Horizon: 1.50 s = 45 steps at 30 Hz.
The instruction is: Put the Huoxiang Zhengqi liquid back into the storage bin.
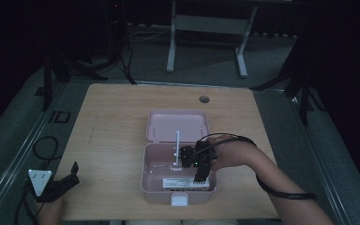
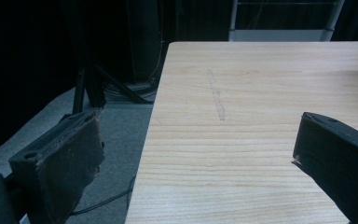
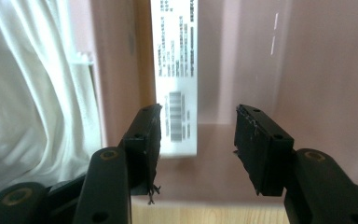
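Observation:
An open pink box [image 1: 144, 173] sits at the middle front of the wooden table [image 1: 112, 140], its lid [image 1: 177, 125] laid back flat behind it. Inside, along the front wall, lies a white printed label or card [image 1: 183, 183]. A thin white rod [image 1: 176, 145] stands near the hinge. My right gripper [image 1: 199, 177] hangs over the box's right half, pointing down and toward the person. Its jaws are open, and the white label [image 3: 175, 70] lies just beyond the right gripper [image 3: 198, 116], close to one jaw. My left gripper [image 1: 74, 171] rests open at the table's front left corner, holding nothing.
A white latch [image 1: 179, 200] juts from the box's front. A round cable hole [image 1: 204, 99] marks the table's far side. The person's white shirt [image 3: 32, 93] lies beyond the box wall. The left gripper [image 2: 196, 121] straddles the table's left edge, with cables on the floor.

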Each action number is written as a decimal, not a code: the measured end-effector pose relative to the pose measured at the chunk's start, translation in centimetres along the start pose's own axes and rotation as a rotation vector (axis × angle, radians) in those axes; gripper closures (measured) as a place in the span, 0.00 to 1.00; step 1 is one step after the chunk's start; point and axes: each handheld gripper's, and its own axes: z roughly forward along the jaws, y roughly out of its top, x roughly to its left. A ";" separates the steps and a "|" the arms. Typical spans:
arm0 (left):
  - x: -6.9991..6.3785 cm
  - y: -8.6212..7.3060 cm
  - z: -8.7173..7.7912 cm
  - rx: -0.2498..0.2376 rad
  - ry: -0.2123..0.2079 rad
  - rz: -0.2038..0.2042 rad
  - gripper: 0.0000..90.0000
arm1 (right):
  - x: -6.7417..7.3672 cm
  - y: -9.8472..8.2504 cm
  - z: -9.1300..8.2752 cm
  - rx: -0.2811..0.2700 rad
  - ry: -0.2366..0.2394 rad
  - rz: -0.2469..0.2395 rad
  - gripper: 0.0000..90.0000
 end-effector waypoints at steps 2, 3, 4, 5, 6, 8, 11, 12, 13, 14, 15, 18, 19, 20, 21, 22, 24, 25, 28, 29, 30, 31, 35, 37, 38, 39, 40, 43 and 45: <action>0.0 0.0 0.0 0.000 0.001 0.000 0.02 | 0.1 -0.6 -0.6 -0.010 -0.015 0.004 0.55; 0.0 0.0 0.0 0.000 0.001 0.000 0.02 | 0.2 -0.9 -1.0 -0.018 -0.016 0.009 0.53; 0.0 0.0 0.0 -0.001 0.002 0.000 0.02 | 0.2 -1.2 -1.3 -0.030 -0.023 0.012 0.52; 0.0 0.0 0.0 -0.002 0.003 -0.001 0.02 | 0.2 -1.5 -1.7 -0.041 -0.026 0.015 0.52; 0.0 0.0 0.0 -0.001 0.003 -0.001 0.02 | 0.2 -1.8 -2.0 -0.053 -0.027 0.013 0.51; 0.0 0.0 0.0 -0.001 0.004 0.000 0.02 | 0.2 -2.3 -2.5 -0.074 -0.034 0.027 0.49; 0.0 0.0 0.0 -0.001 0.004 -0.001 0.02 | 0.1 -3.1 -3.1 -0.094 -0.042 0.041 0.44; 0.0 0.0 0.0 -0.001 0.004 -0.001 0.02 | 0.0 -3.4 -3.2 -0.104 -0.043 0.046 0.42; 0.0 0.0 0.0 -0.002 0.004 -0.001 0.02 | -0.1 -3.8 -3.3 -0.111 -0.048 0.053 0.40; 0.0 0.0 0.0 -0.001 0.004 -0.001 0.02 | -0.2 -4.1 -3.4 -0.118 -0.053 0.065 0.37; 0.0 0.0 0.0 0.000 0.004 -0.001 0.02 | -0.3 -4.5 -3.5 -0.126 -0.049 0.079 0.33; 0.0 0.0 0.0 -0.001 0.003 -0.002 0.02 | -0.5 -5.6 -3.6 -0.147 -0.063 0.101 0.27; 0.0 0.0 0.0 -0.001 0.003 -0.001 0.02 | -0.7 -6.0 -3.6 -0.158 -0.057 0.114 0.23; 0.0 0.0 0.0 -0.001 0.003 -0.002 0.02 | -0.8 -6.4 -3.4 -0.163 -0.057 0.116 0.22; 0.0 0.0 0.0 -0.001 0.004 -0.001 0.02 | -0.8 -6.7 -3.3 -0.166 -0.067 0.117 0.21; 0.0 0.0 0.0 -0.002 0.004 -0.001 0.02 | -0.9 -7.1 -3.2 -0.172 -0.075 0.121 0.17; 0.0 0.0 0.0 -0.003 0.004 -0.001 0.02 | -1.3 -7.9 -2.9 -0.174 -0.077 0.142 0.16; 0.0 0.0 0.0 -0.003 0.005 -0.001 0.02 | -1.5 -8.3 -2.7 -0.178 -0.080 0.149 0.15; 0.0 0.0 0.0 -0.002 0.005 -0.001 0.02 | -1.9 -9.5 -2.0 -0.183 -0.102 0.171 0.15; 0.0 0.0 0.0 -0.001 0.006 0.000 0.02 | -2.1 -9.9 -1.8 -0.187 -0.105 0.179 0.15; 0.0 0.0 0.0 -0.002 0.005 -0.002 0.02 | -2.2 -10.3 -1.5 -0.197 -0.105 0.189 0.15; 0.0 0.0 0.0 -0.002 0.006 -0.001 0.02 | -2.3 -10.6 -1.3 -0.205 -0.108 0.194 0.15; 0.0 0.0 0.0 -0.003 0.005 -0.001 0.02 | -2.8 -12.0 0.3 -0.227 -0.126 0.223 0.15; 0.0 0.0 0.0 -0.002 0.003 -0.002 0.02 | -3.1 -12.7 1.3 -0.240 -0.133 0.243 0.15; 0.0 0.0 0.0 -0.002 0.002 -0.004 0.02 | -3.2 -13.1 1.8 -0.241 -0.139 0.242 0.15; 0.0 0.0 0.0 -0.002 0.002 -0.003 0.02 | -3.3 -13.3 2.4 -0.246 -0.143 0.245 0.15; 0.0 0.0 0.0 -0.003 0.003 -0.002 0.02 | -3.5 -13.6 3.0 -0.250 -0.145 0.252 0.15; 0.0 0.0 0.0 -0.003 0.003 -0.003 0.02 | -3.9 -14.2 4.9 -0.258 -0.172 0.283 0.15; 0.0 0.0 0.0 -0.002 0.003 -0.003 0.02 | -4.2 -14.6 6.2 -0.247 -0.208 0.306 0.15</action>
